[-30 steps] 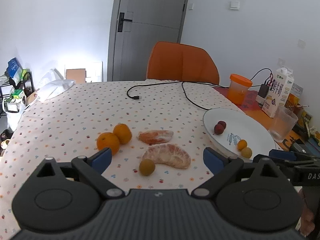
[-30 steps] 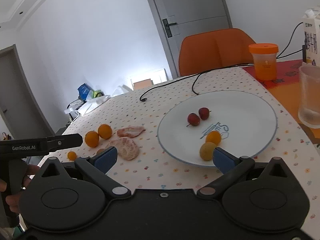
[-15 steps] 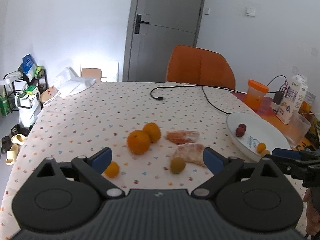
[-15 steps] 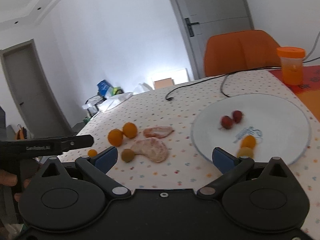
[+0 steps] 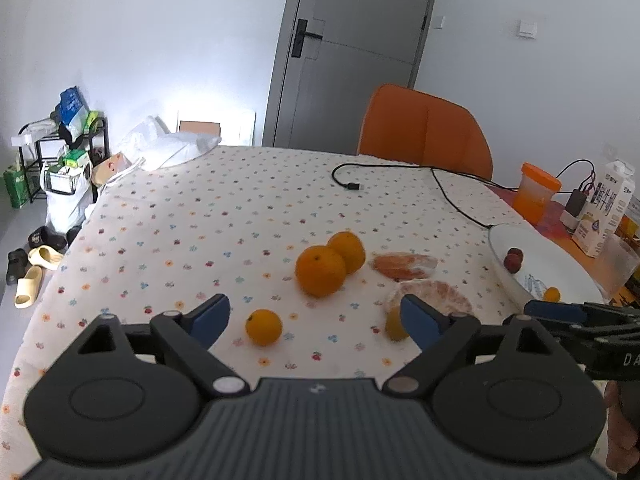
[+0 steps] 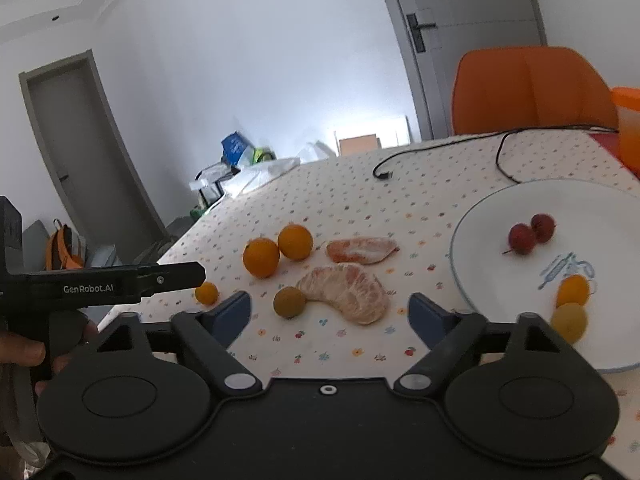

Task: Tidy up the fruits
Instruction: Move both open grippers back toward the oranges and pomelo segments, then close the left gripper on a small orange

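Note:
Two oranges [image 5: 320, 269] [image 6: 261, 257] sit side by side mid-table. A small orange fruit [image 5: 263, 326] [image 6: 206, 293] lies near the left gripper. A greenish-yellow small fruit [image 6: 289, 301] [image 5: 395, 325] touches a big peeled citrus piece [image 6: 347, 290]; a smaller peeled piece [image 6: 361, 249] [image 5: 402, 265] lies behind. The white plate [image 6: 484, 280] [image 5: 560, 264] holds two red fruits [image 6: 522, 238] and two small yellow-orange ones [image 6: 573, 290]. My left gripper [image 5: 314, 316] is open and empty above the table. My right gripper [image 6: 330, 308] is open and empty.
A black cable [image 5: 448, 188] crosses the far table. An orange cup [image 5: 536, 196], a milk carton [image 5: 604, 212] and a clear cup [image 5: 620, 260] stand at the right. An orange chair [image 5: 424, 136] stands behind. The table's left edge drops to the floor.
Both grippers have swung left. The small orange fruit came into the left view, between the fingers' line. The plate slid toward the right edge in both views. Both stay open.

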Available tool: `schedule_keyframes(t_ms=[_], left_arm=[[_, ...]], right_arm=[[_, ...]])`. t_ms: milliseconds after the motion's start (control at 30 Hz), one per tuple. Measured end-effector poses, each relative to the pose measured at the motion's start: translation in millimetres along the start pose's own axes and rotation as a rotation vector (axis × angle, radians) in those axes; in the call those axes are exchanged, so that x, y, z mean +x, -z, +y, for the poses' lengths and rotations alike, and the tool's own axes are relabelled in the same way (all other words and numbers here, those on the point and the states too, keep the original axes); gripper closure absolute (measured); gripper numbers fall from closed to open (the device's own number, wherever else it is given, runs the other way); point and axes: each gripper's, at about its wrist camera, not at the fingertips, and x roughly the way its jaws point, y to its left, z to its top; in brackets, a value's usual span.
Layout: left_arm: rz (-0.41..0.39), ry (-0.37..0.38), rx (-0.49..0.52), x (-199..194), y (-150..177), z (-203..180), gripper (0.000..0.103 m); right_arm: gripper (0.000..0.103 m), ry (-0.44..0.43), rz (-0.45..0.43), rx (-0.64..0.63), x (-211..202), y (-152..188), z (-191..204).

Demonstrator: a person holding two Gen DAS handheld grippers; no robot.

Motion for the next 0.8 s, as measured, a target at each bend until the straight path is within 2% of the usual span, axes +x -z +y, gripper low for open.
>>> schedule_keyframes(t_ms=[367, 433, 533, 800], left_arm=[[0.046, -0.018, -0.041, 23, 5, 16, 0.037], [0.052, -0.019, -0.048, 26, 6, 19, 0.039], [0.059, -0.025, -0.057, 31, 6, 23, 0.043], [0.068, -0.040, -0.082, 38, 5, 30, 0.056]], right_arm=[[0.030, -0.004, 0.038, -0.028, 26, -4, 1], [0.037, 0.002, 0.042, -0.028, 30, -5, 1], [0.041, 0.008, 0.052, -0.030, 38, -8, -1], [0.042, 0.034, 0.071, -0.065, 56, -13, 0]])
